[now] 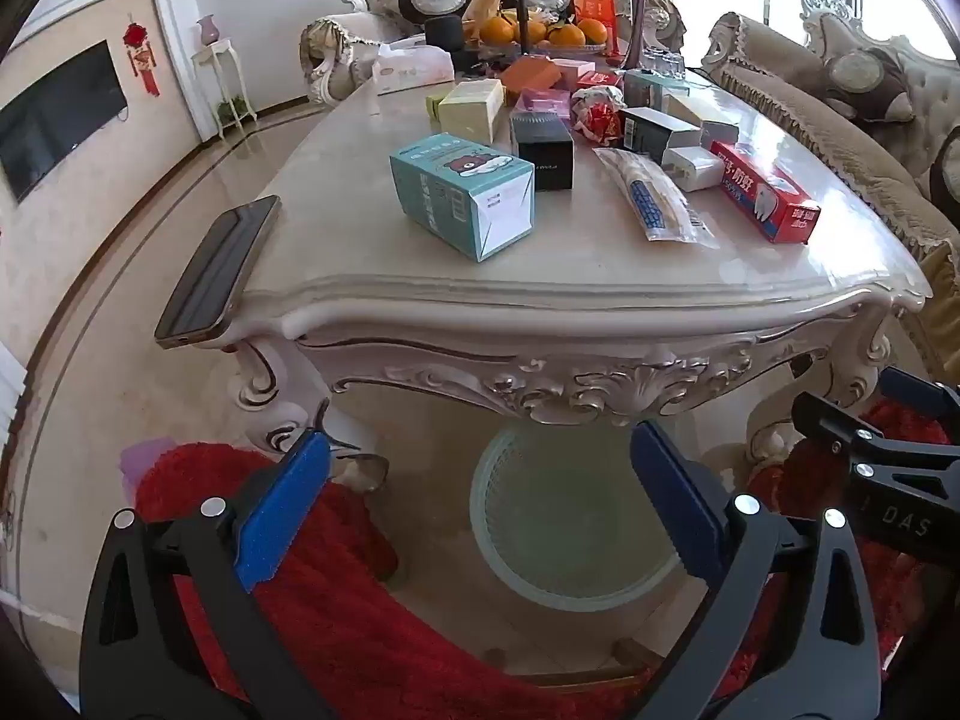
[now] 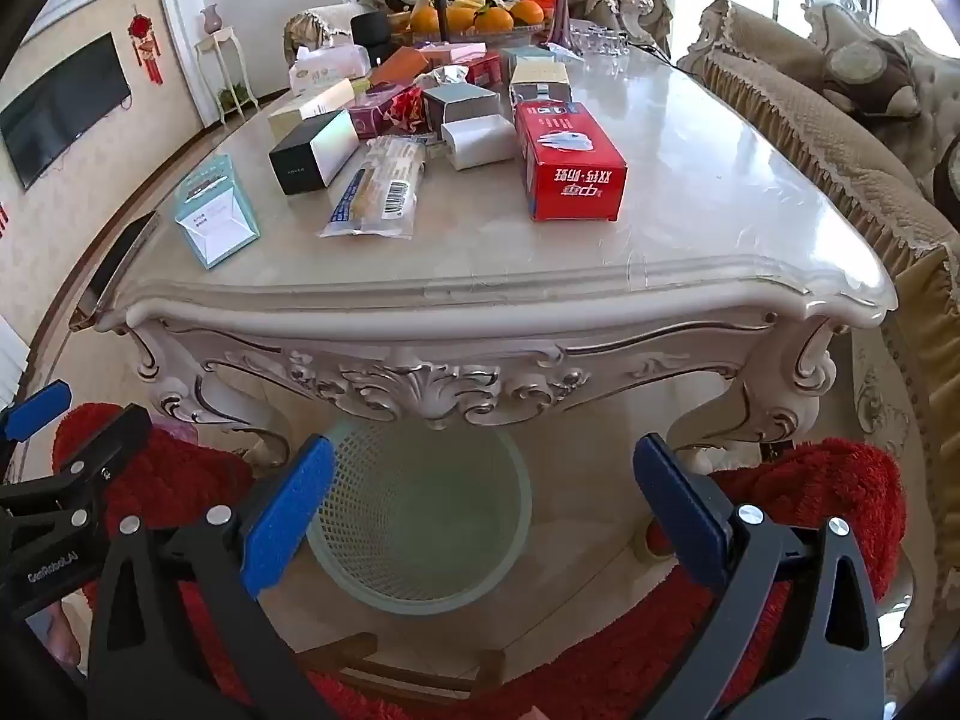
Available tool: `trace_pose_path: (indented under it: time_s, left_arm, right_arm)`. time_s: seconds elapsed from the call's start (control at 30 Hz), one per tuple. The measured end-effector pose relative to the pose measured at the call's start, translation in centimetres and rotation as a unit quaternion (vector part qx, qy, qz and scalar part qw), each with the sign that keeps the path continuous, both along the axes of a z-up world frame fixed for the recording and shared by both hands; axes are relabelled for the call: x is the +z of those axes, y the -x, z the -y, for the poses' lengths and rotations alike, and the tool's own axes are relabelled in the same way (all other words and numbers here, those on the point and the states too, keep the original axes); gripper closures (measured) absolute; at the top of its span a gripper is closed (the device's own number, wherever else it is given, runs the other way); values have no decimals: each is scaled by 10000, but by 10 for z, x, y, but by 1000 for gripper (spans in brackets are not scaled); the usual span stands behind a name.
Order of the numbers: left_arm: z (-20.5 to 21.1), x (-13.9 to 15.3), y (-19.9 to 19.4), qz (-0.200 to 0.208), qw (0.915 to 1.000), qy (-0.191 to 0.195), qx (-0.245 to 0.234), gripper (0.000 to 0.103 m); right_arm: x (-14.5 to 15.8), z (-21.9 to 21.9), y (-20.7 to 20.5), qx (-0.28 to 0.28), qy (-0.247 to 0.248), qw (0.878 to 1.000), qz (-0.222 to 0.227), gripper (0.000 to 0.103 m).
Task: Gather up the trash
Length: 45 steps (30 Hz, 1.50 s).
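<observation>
Empty packaging litters the marble surface (image 1: 600, 276): a teal box (image 1: 462, 195) stands nearest the edge, a red toothpaste carton (image 1: 765, 192) lies flat beside a clear wrapper (image 1: 651, 195), with a black box (image 1: 543, 150) behind. Down on the floor, the pale mesh wastebasket (image 2: 420, 510) stands upright under the edge, nothing visible inside.

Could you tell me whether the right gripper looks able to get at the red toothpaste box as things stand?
Probably yes. The right gripper is open and empty, and the red toothpaste box lies nearest the table's front edge on that side, with bare marble before it.

Boxes (image 1: 462, 195) crowd the table (image 1: 540, 264); basket (image 1: 570, 516) stands below.
</observation>
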<state>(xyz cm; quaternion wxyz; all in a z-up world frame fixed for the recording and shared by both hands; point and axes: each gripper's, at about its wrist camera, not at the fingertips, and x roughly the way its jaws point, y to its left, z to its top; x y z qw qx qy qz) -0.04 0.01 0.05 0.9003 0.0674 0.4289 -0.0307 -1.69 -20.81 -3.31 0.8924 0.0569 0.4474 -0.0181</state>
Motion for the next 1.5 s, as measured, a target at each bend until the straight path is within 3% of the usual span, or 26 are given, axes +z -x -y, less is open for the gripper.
trace_pose_path:
  time_s: [1.5]
  left_arm:
    - [-7,1,-2,-25,9999,-80,113,6]
  right_arm:
    - [5,-5,8,46,31,10000,-10,7]
